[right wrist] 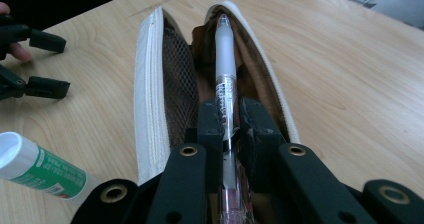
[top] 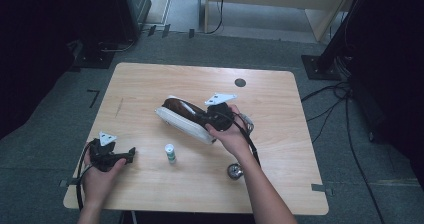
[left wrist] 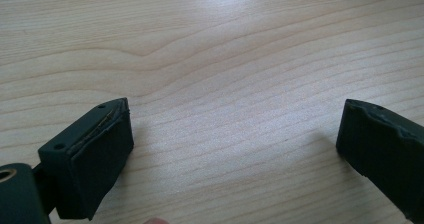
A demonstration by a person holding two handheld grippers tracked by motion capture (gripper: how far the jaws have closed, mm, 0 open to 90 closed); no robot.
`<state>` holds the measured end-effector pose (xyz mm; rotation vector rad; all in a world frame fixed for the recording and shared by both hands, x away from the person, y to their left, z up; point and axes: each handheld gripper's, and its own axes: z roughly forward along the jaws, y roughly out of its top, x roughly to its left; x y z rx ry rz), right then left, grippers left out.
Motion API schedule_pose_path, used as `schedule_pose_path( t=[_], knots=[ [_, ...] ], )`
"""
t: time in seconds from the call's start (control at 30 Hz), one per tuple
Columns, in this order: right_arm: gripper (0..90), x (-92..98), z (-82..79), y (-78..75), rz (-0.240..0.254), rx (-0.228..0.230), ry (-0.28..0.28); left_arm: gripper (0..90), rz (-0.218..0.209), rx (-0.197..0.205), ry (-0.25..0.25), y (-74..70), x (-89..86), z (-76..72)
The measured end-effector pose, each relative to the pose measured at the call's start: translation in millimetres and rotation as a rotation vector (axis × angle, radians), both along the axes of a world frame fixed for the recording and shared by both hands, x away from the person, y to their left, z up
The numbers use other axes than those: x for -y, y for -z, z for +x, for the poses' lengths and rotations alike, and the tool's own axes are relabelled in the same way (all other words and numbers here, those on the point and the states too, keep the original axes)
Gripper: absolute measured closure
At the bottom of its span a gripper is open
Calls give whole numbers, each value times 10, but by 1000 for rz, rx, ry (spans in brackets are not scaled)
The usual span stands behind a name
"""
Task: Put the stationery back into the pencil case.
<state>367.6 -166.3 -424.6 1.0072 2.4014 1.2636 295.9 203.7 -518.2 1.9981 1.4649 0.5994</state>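
An open pencil case [top: 182,120], white outside and brown inside, lies in the middle of the table. My right gripper [top: 206,117] hovers over its near end, shut on a white and clear pen [right wrist: 225,74]. The pen points lengthwise into the case's [right wrist: 150,99] open mouth, between the two zipper edges. My left gripper [top: 131,153] rests near the table's front left, open. Its jaws [left wrist: 235,129] stand wide apart over bare wood, with nothing between them. In the right gripper view, the left gripper [right wrist: 47,64] sits at the upper left, well away from the case.
A small glue stick [top: 170,153] with a green label stands between the two grippers, close to the case's near side [right wrist: 42,173]. A round metal object [top: 235,171] lies by the right forearm. A dark round hole [top: 240,82] marks the table's far side.
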Motion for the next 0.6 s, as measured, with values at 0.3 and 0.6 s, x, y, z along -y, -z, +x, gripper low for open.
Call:
schedule_pose_path(
  t=[0.3, 0.6],
  knots=[
    [803, -77, 67, 119, -12, -28, -16, 18, -2, 0, -2, 1, 2, -1],
    [803, -148, 83, 209, -45, -39, -43, 18, -3, 0, -2, 1, 3, 0]
  ],
)
